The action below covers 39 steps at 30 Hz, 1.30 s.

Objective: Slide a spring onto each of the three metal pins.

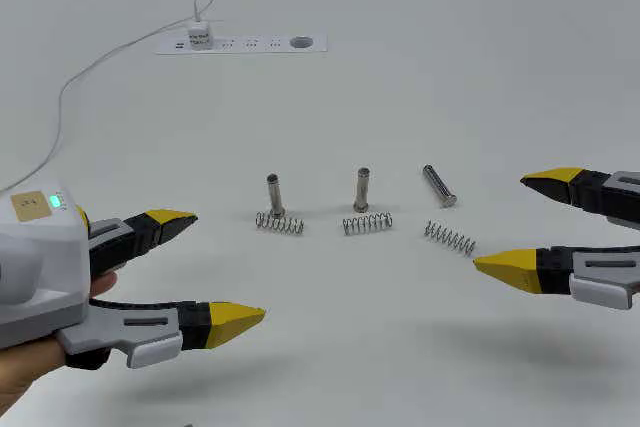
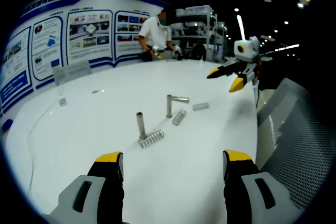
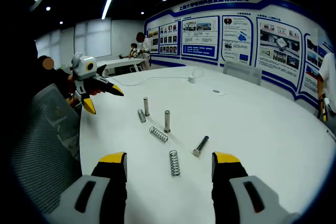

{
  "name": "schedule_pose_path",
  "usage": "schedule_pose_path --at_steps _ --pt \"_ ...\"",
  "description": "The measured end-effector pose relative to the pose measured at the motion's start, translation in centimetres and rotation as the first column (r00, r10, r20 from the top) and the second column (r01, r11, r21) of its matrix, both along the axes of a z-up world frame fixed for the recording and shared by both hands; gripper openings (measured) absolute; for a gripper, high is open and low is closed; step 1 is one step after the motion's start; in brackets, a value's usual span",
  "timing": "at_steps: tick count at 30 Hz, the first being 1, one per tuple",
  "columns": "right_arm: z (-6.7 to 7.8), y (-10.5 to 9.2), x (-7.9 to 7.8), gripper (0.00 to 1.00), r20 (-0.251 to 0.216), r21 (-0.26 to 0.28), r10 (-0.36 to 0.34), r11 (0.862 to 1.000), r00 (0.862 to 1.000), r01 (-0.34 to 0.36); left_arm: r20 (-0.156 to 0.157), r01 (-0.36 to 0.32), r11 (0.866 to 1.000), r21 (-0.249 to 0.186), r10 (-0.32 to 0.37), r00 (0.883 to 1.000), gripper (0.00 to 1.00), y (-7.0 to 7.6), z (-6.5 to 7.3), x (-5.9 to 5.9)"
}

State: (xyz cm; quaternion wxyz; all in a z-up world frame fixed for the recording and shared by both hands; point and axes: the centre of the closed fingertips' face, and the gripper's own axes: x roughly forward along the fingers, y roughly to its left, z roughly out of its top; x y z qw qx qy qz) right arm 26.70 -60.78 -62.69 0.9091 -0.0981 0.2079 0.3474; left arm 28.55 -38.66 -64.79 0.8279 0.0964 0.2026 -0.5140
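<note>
Three metal pins sit mid-table. The left pin (image 1: 273,193) and the middle pin (image 1: 362,188) stand upright; the right pin (image 1: 439,186) lies on its side. In front of each lies a loose spring: left spring (image 1: 279,222), middle spring (image 1: 367,223), right spring (image 1: 449,237). My left gripper (image 1: 218,265) hovers open at the left, short of the left spring, nothing between its yellow tips. My right gripper (image 1: 525,225) hovers open at the right, near the right spring. The left gripper view holds the nearest pin (image 2: 140,125) and spring (image 2: 151,138); the right gripper view holds the lying pin (image 3: 200,146) and nearest spring (image 3: 174,162).
A white power strip (image 1: 240,43) with a plugged charger and a white cable (image 1: 70,87) lies at the far side of the white table (image 1: 400,347). A mesh chair (image 3: 39,150) stands at the table edge. People stand at a far bench (image 2: 155,38).
</note>
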Motion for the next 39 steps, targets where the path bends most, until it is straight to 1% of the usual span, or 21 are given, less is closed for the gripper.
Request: schedule_pose_path --at_steps 15,20,24,28,33,36,39 --pt "0.5 -0.4 0.7 0.66 0.004 -0.010 -0.013 1.000 1.000 0.013 0.005 -0.003 1.000 -0.006 0.003 1.000 0.79 -0.1 0.2 0.0" --pt "0.4 -0.5 1.0 0.65 -0.005 -0.018 -0.017 1.000 1.000 0.017 0.004 -0.005 1.000 -0.007 0.005 1.000 0.79 -0.1 0.2 0.0" --pt "0.6 -0.7 1.4 0.63 -0.005 -0.016 -0.028 0.999 1.000 0.028 0.005 -0.004 1.000 -0.005 0.004 1.000 0.79 -0.1 0.2 0.0" --pt "0.6 -0.9 1.8 0.61 -0.014 -0.026 -0.036 0.999 0.999 0.036 0.003 -0.005 1.000 -0.005 0.005 1.000 0.79 -0.1 0.1 0.0" --pt "1.0 -1.2 3.0 0.58 -0.028 -0.031 -0.055 0.998 0.998 0.054 0.003 -0.004 1.000 -0.003 0.004 1.000 0.79 -0.1 0.1 0.0" --pt "1.3 -1.2 4.1 0.56 -0.035 -0.037 -0.066 0.997 0.997 0.065 0.004 -0.005 1.000 -0.003 0.005 1.000 0.79 -0.1 0.1 0.0" --pt "1.3 -1.2 5.0 0.54 -0.044 -0.050 -0.073 0.996 0.996 0.071 0.005 -0.007 1.000 -0.003 0.007 1.000 0.79 0.0 0.2 0.0"
